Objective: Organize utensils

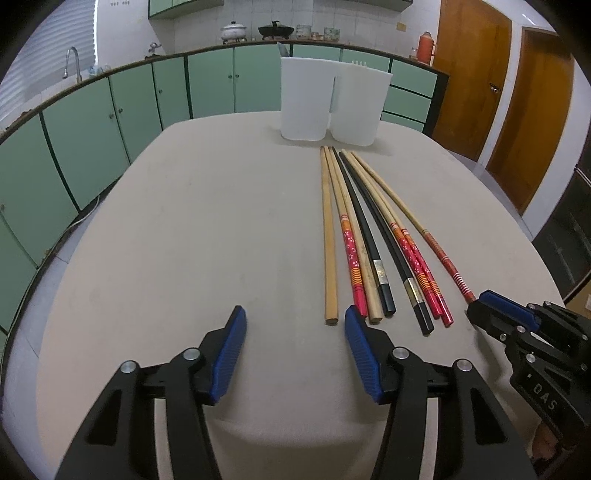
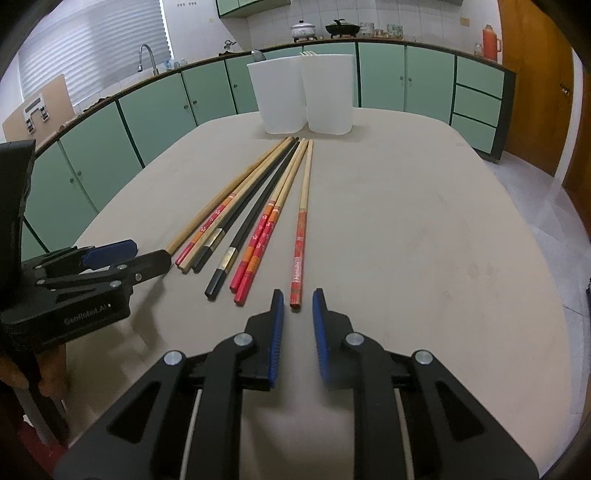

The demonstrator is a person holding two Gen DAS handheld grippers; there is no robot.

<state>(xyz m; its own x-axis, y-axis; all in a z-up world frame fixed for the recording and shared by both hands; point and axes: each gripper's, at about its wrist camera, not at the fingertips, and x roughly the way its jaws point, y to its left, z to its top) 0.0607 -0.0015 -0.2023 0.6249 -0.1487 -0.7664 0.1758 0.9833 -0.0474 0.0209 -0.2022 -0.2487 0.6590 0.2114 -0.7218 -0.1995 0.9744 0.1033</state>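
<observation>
Several chopsticks lie fanned out on the beige table (image 1: 184, 221): plain wooden (image 1: 328, 236), black (image 1: 364, 229) and red-patterned ones (image 1: 352, 258). The rightmost red-banded chopstick (image 2: 300, 229) lies a little apart, and its near end sits just at the tips of my right gripper (image 2: 297, 295). That gripper is narrowly open, its pads not pressing the stick. My left gripper (image 1: 295, 314) is open wider and holds nothing. Its right finger is beside the near ends of the leftmost sticks. Two white containers (image 1: 304, 99) (image 2: 328, 92) stand upright beyond the far tips.
Green cabinets (image 1: 92, 129) under a counter curve behind the table, with a faucet (image 1: 72, 61), pots (image 1: 232, 31) and an orange thermos (image 1: 426, 46). Wooden doors (image 1: 472, 74) are on the right. The table's left half (image 1: 166, 240) and right side (image 2: 424, 221) are bare cloth.
</observation>
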